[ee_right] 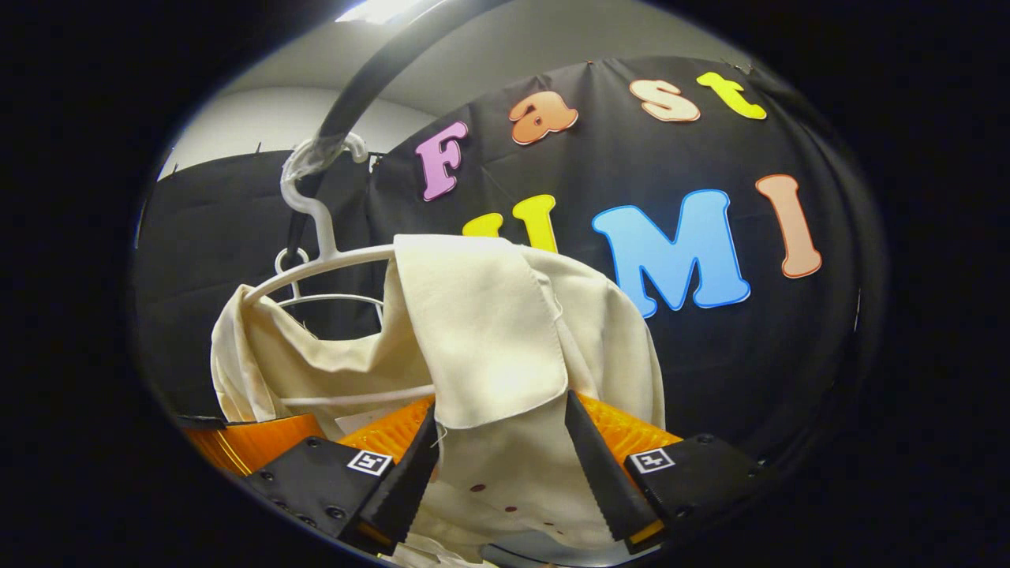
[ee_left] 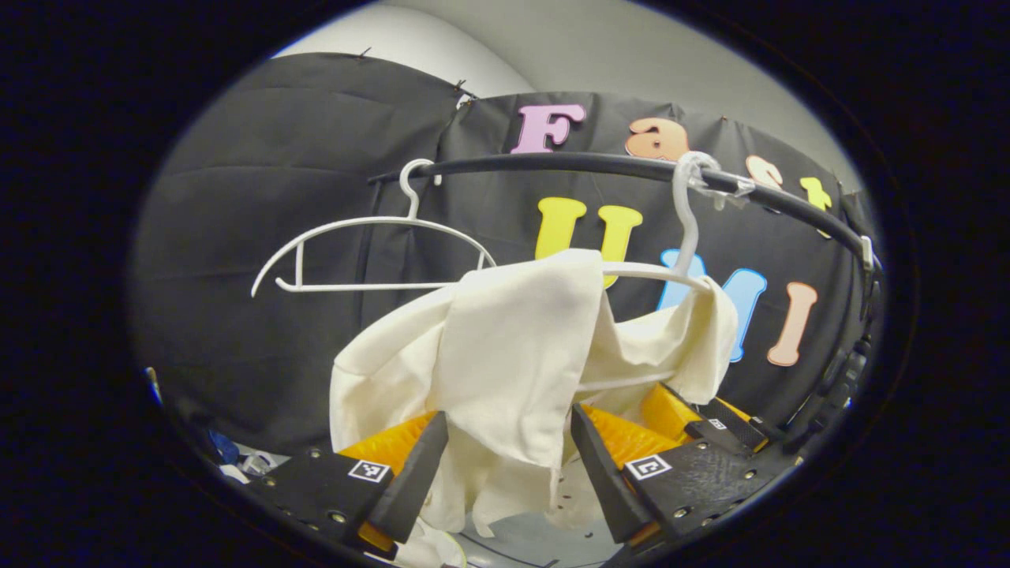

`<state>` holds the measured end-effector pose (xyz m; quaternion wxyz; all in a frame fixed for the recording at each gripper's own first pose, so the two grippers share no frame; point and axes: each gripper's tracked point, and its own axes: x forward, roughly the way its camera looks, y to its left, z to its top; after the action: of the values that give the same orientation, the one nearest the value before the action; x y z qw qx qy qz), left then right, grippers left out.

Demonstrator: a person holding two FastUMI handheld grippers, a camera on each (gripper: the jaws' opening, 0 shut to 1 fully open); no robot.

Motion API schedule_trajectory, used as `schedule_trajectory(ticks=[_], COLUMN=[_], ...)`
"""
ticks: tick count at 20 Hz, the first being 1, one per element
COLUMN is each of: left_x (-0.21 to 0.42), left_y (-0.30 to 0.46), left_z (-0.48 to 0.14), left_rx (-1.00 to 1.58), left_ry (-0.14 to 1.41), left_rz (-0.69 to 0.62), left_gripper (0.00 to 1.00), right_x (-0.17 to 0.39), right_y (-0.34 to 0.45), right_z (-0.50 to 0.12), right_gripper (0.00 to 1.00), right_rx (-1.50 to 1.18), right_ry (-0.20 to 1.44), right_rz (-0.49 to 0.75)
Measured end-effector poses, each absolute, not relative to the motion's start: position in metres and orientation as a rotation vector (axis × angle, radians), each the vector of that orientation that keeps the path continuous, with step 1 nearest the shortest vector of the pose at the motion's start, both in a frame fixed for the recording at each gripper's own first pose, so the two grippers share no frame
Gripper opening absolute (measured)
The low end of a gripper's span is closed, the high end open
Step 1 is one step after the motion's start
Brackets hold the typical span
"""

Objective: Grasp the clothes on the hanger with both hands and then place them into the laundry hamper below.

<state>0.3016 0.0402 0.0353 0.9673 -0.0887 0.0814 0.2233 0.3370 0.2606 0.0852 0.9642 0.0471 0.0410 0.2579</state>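
So far nothing is lifted: the shirt (ee_left: 513, 347) hangs draped on its hanger (ee_right: 323, 256) under the rail (ee_left: 600, 167). Your left gripper (ee_left: 509, 465) and right gripper (ee_right: 501, 461) gape wide around cloth, unclamped. Hamper drop remains.

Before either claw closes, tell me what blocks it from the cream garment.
Nothing visible does: the cream cloth garment on the white plastic hanger already hangs between the open fingers of the left claw and right claw.

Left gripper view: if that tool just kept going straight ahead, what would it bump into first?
Most likely the cream garment draped over the white hanger; the cloth already hangs between the left tool's open fingers, though depth is uncertain.
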Motion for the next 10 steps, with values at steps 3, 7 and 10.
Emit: schedule_trajectory(ticks=[3,7,10], left_x=[0.305,0.315,0.313], left_y=[0.045,0.046,0.038], left_z=[0.035,0.031,0.028], left_rx=[-0.148,-0.135,-0.153], left_ry=[0.147,0.147,0.142], left_rz=[0.463,0.449,0.392], left_gripper=[0.72,0.31,0.24], right_x=[0.348,0.352,0.351], right_y=[0.258,0.261,0.253], right_z=[0.078,0.075,0.076], right_gripper=[0.75,0.44,0.1], right_rx=[0.079,0.101,0.122], right_ry=[0.082,0.087,0.064], right_rz=[0.47,0.454,0.424])
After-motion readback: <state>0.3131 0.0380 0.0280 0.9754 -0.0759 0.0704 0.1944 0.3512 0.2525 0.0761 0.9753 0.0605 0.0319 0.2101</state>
